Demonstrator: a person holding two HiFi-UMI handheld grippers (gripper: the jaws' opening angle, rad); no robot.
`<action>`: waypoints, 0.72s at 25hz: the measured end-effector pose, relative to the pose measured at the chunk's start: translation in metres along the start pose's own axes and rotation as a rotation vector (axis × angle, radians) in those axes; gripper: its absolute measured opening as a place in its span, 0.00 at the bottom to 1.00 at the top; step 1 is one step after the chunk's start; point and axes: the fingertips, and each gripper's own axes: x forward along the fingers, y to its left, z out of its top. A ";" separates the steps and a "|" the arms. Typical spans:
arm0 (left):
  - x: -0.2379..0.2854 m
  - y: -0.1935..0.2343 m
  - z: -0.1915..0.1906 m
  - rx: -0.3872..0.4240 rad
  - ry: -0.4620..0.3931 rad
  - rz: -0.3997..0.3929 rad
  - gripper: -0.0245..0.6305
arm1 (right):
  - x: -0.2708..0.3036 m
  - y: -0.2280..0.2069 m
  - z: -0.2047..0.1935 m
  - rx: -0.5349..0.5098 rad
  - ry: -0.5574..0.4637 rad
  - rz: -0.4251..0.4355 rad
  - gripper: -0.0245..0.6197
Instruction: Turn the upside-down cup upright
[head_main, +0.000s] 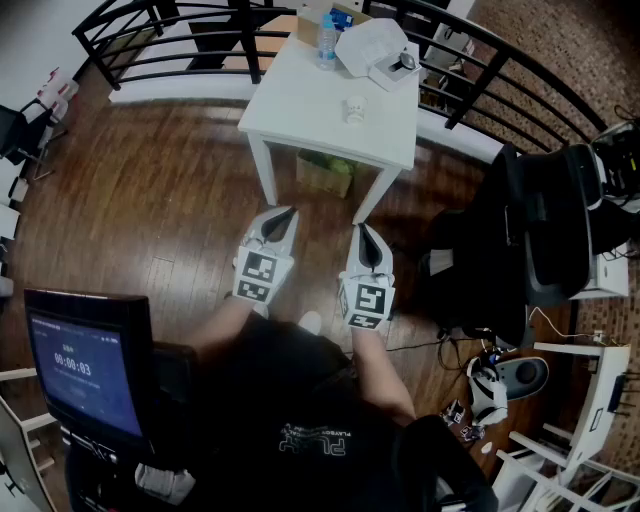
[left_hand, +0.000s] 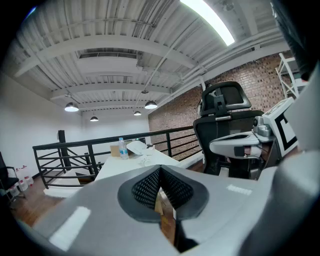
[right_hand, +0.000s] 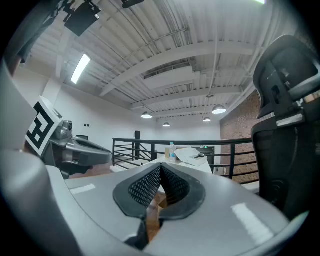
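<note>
Both sets of jaws are pressed together on nothing. The left hand-held gripper (head_main: 286, 216) and the right hand-held gripper (head_main: 363, 233) hang side by side near the person's body, well short of the table (head_main: 290, 105), probably a ready pose before reaching. The cup (head_main: 354, 108) sits alone on the tabletop, apparently mouth-down, untouched, well apart from the bottle (head_main: 327, 40).

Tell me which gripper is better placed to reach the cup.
Probably the right gripper: in the head view it points almost straight at the cup, while the left gripper sits further aside. Both are shut and empty.
</note>
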 end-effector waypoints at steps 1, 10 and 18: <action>-0.001 -0.001 0.000 0.000 0.001 0.003 0.04 | -0.002 0.000 0.000 -0.001 0.005 0.006 0.06; -0.005 -0.011 0.003 -0.001 -0.003 0.017 0.04 | 0.002 0.005 -0.006 0.000 0.048 0.057 0.06; 0.007 0.000 -0.007 -0.052 0.003 0.029 0.04 | 0.013 0.009 -0.016 -0.005 0.086 0.067 0.06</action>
